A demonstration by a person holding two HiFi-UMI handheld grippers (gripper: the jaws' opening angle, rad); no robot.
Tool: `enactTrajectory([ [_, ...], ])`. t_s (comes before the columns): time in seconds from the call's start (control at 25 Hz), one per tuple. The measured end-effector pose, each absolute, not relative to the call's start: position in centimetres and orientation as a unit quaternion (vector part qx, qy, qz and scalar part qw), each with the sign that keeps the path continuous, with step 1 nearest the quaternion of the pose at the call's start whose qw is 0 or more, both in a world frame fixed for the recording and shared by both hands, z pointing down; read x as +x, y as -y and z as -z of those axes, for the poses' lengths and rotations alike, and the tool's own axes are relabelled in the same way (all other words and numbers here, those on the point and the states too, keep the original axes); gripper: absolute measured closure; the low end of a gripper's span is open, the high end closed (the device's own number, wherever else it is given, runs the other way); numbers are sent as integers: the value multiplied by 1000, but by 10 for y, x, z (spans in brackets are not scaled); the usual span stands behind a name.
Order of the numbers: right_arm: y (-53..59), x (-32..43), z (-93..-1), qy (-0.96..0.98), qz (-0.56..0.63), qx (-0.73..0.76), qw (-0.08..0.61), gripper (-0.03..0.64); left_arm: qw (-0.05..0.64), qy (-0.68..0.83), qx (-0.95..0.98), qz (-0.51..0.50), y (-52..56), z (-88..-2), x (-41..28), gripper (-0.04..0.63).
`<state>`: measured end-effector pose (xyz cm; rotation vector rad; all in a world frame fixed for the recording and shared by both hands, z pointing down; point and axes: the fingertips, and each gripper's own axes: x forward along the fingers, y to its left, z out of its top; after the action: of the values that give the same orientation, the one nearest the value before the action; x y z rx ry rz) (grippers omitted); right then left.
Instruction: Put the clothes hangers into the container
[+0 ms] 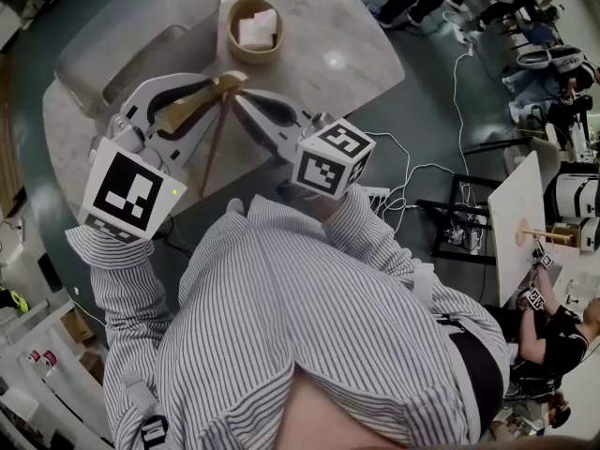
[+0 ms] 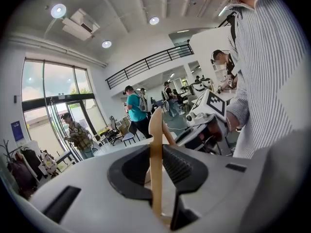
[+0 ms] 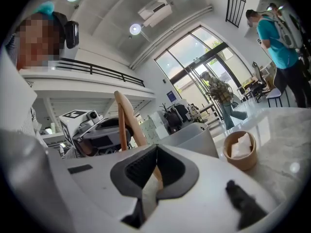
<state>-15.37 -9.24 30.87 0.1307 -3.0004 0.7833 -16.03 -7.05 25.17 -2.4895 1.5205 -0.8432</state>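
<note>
The hanger [image 1: 192,101] is tan, the container [image 1: 103,59] pale grey, the shirt [image 1: 281,298] white with dark stripes.

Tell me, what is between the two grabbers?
A wooden hanger. The left gripper and the right gripper each pinch a part of it. The head view shows the whole stretch; each gripper view shows wood between its jaws.

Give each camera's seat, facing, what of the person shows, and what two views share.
Head view: on the head, facing steeply down at the table; striped shirt, left gripper and right gripper show.
Left gripper view: on the left gripper, facing along its jaws toward the windows; a striped sleeve shows.
Right gripper view: on the right gripper, facing the container; striped shirt at left.
Shared: both gripper views show the wooden hanger and the opposite gripper.
</note>
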Motion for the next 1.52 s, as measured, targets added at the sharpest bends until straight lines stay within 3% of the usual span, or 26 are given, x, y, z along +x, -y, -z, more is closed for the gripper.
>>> enactTrajectory([
  [0.64, 107, -167, -278, 975, -221, 24, -10, 601, 56, -561, -805, 187, 84, -217, -185, 508],
  [1.12, 126, -186, -213, 992, -115, -4, -52, 601, 75, -561, -813, 133, 88, -174, -193, 506],
  [1.52, 143, -209, -182, 993, -87, -17, -78, 601, 133, -581, -789, 149, 96, -127, -208, 508],
])
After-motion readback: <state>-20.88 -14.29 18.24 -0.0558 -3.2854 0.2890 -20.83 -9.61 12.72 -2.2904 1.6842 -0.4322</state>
